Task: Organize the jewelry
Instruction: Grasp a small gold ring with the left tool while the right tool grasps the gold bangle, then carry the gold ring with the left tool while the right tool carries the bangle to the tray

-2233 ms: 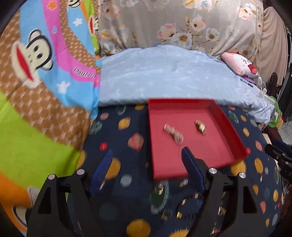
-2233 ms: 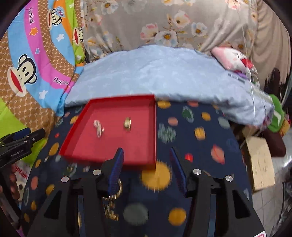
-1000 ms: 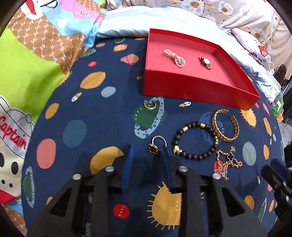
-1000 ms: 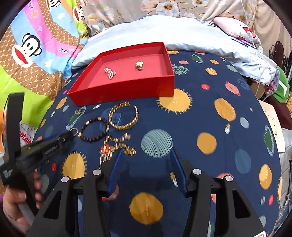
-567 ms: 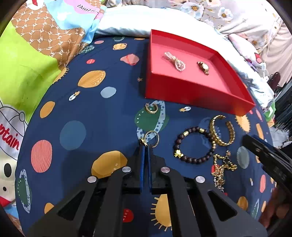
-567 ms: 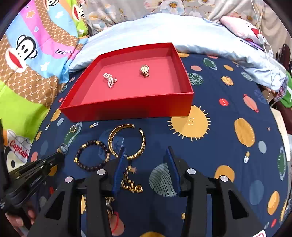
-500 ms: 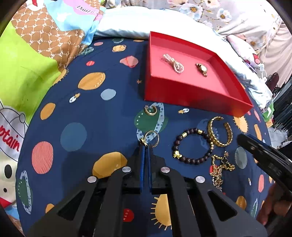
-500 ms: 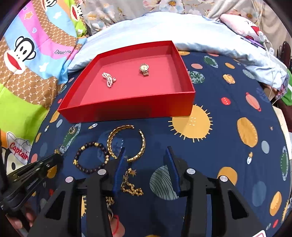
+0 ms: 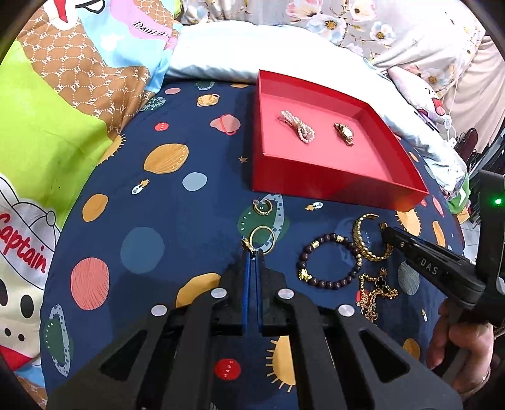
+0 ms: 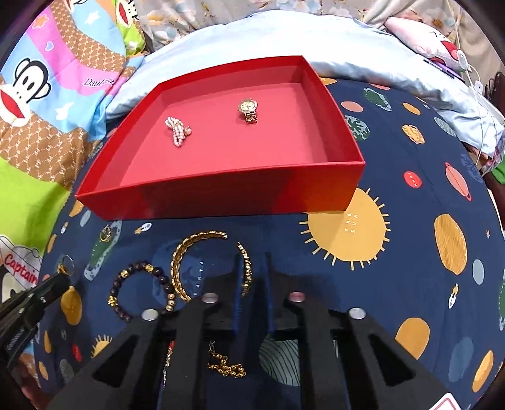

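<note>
While left tongs (image 9: pixel 252 252) pinch the ring (image 9: pixel 262 238), right tongs (image 10: pixel 252 268) pinch the bangle (image 10: pixel 180 268).

A navy bedsheet (image 9: pixel 151 202) printed with planets, suns and small rockets is spread as the working surface. "MARS" (image 9: pixel 228 369) and "SATURN" are printed on it. A cartoon monkey blanket (image 10: pixel 41 91) in green, brown, pink and blue is bunched along the left side. A pale blue pillow (image 10: pixel 252 34) is laid across the far edge. A floral fabric (image 9: pixel 363 22) is seen behind it. A pink-and-white plush toy (image 10: pixel 432 41) is noted at far right.
</note>
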`<action>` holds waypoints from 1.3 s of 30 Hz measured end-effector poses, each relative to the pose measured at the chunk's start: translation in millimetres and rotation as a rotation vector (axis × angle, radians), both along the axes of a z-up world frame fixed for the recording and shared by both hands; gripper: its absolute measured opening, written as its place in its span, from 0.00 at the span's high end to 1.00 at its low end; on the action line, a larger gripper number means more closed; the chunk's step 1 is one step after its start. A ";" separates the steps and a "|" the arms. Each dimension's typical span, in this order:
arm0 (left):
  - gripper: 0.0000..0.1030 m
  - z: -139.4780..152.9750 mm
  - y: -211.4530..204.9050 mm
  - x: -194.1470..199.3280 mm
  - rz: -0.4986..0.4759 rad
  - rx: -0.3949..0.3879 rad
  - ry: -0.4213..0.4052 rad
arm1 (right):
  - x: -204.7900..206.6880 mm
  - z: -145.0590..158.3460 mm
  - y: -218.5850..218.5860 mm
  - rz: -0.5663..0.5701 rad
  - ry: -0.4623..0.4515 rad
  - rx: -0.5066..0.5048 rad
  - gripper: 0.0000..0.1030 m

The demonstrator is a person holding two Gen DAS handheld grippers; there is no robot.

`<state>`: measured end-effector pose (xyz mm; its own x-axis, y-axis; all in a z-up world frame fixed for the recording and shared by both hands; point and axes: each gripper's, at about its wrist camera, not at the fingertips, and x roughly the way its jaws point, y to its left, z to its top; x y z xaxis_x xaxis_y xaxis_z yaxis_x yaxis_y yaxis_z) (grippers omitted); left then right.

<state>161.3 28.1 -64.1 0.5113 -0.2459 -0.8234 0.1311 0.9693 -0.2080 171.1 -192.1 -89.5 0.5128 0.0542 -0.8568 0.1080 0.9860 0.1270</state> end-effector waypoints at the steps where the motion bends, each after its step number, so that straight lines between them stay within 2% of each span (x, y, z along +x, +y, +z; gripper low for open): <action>1: 0.98 0.1 -0.2 0.6 0.001 0.002 0.000 | -0.2 -0.1 0.1 0.001 -0.001 -0.006 0.96; 11: 0.98 1.5 -3.3 -1.5 -0.012 0.005 -0.006 | -20.5 9.8 -8.0 -0.019 -0.028 -0.002 0.97; 23: 0.98 16.0 -5.1 -16.4 -0.027 -0.001 -0.031 | -64.1 46.3 -11.9 -0.038 -0.089 0.018 0.97; 32: 0.98 49.5 -5.6 -27.7 -0.045 -0.036 -0.099 | -77.6 85.4 -11.5 -0.031 -0.175 0.026 0.97; 39: 0.98 84.9 -12.5 -13.6 -0.054 -0.054 -0.192 | -60.6 111.9 -20.5 -0.031 -0.242 0.069 0.97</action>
